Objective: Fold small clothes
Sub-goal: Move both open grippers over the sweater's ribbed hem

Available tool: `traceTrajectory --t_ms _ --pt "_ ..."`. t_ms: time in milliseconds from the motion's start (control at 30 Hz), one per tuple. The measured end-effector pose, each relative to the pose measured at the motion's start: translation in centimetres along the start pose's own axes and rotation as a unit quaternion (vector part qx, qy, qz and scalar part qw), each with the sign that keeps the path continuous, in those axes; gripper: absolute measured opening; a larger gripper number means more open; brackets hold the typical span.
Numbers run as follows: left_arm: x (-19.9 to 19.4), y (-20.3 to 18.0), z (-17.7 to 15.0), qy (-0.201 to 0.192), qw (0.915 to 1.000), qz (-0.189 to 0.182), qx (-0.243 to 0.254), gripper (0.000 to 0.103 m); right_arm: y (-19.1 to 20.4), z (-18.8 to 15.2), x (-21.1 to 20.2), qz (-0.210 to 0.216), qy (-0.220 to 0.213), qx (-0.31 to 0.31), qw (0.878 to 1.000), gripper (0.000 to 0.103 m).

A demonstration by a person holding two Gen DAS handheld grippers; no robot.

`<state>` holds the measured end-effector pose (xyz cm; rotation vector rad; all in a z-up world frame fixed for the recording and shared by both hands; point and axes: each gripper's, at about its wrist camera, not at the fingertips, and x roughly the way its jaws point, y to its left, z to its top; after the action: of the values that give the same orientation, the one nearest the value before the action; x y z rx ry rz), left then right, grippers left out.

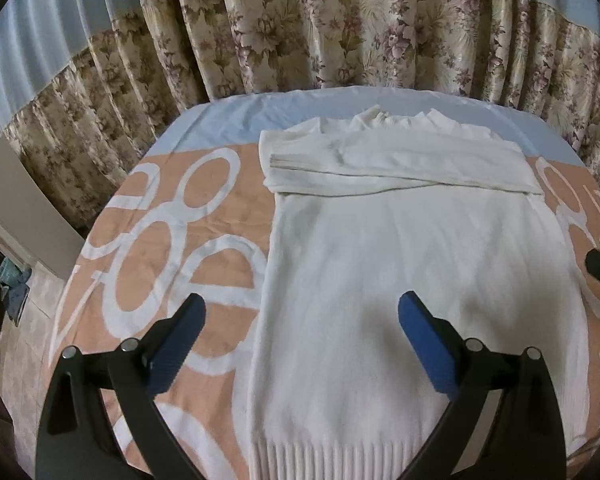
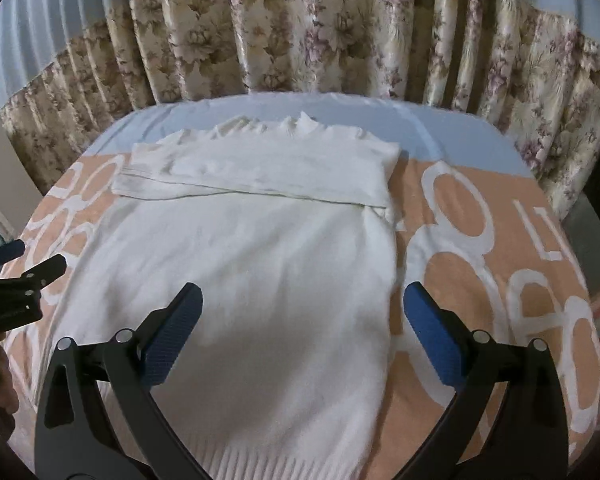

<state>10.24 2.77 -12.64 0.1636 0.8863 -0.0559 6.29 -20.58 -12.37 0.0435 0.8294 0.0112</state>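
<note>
Spread wide and gripping nothing: blue-padded fingers (image 1: 424, 344) of the left gripper (image 1: 302, 312), hovering over the left edge and lower body of the white knitted sweater (image 1: 400, 264). Likewise parted and empty: blue-padded fingers (image 2: 172, 340) of the right gripper (image 2: 302, 304), hanging over the sweater's right edge and lower body.

Lying flat and lengthwise on the peach bedcover with white ring patterns (image 1: 160, 240): the sweater, ribbed hem (image 1: 328, 456) nearest the cameras, collar farthest away. Crossing the chest: both sleeves (image 1: 380, 164), folded inward, one stacked over the other, ribbed cuff showing at the left end.

Showing beyond the collar: a strip of pale blue sheet (image 1: 228, 120). Hanging behind the bed: pleated floral curtains in cream and mauve (image 1: 340, 20). Standing at far left, beside the bed: a pale flat panel (image 1: 16, 208), with some bluish cloth (image 1: 14, 280) on the floor below it, too blurred for naming.
</note>
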Motion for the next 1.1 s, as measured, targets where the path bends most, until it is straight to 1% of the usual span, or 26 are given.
traceTrajectory --t_ms 167,267,367,467,533,567,633,700,800,900,967,1100 --pt "-1.5 -0.3 -1.3 0.006 0.9993 -0.037 -0.004 0.097 -0.1 -1.2 -2.8 0.009 -0.019 0.001 1.000 0.100" --pt "-2.0 -0.6 -2.1 0.017 0.9986 -0.049 -0.012 0.097 -0.4 -2.6 -4.2 -0.006 -0.023 -0.007 1.000 0.100" --pt "-2.2 -0.6 -2.7 0.051 0.9959 -0.070 -0.027 0.097 -0.7 -3.8 -4.8 -0.006 -0.009 -0.007 1.000 0.100" --pt "-2.4 -0.5 -3.3 0.064 0.9943 -0.075 -0.041 0.097 -1.1 -5.0 -4.6 -0.005 0.013 -0.003 1.000 0.100" --pt "-2.5 -0.4 -3.8 0.072 0.9939 -0.072 -0.043 0.097 -1.1 -5.9 -4.9 0.001 0.016 -0.005 1.000 0.100" --pt "-2.5 -0.4 -4.1 0.074 0.9939 -0.069 -0.043 0.097 -1.1 -6.2 -5.1 -0.004 0.013 -0.006 1.000 0.100" --pt "-2.5 -0.4 -4.9 0.074 0.9946 -0.062 -0.039 0.097 -0.8 -6.8 -5.7 -0.015 -0.001 -0.005 1.000 0.100" --pt "-2.5 -0.3 -5.7 0.073 0.9949 -0.061 -0.035 0.097 -0.7 -7.2 -6.1 -0.015 -0.011 -0.001 1.000 0.100" --pt "-2.5 -0.2 -6.9 0.069 0.9956 -0.058 -0.027 0.097 -0.5 -8.2 -6.2 -0.005 -0.015 0.001 1.000 0.100" --pt "-2.6 -0.3 -8.2 0.068 0.9964 -0.049 -0.013 0.097 -0.2 -9.3 -6.0 0.002 -0.008 -0.003 1.000 0.100" --pt "-2.7 -0.1 -8.9 0.068 0.9964 -0.051 -0.010 0.097 0.0 -9.9 -5.9 0.005 -0.001 -0.010 1.000 0.100" --pt "-2.7 0.9 -10.5 0.071 0.9963 -0.047 -0.003 0.097 0.0 -11.1 -5.5 0.006 0.022 -0.015 1.000 0.100"
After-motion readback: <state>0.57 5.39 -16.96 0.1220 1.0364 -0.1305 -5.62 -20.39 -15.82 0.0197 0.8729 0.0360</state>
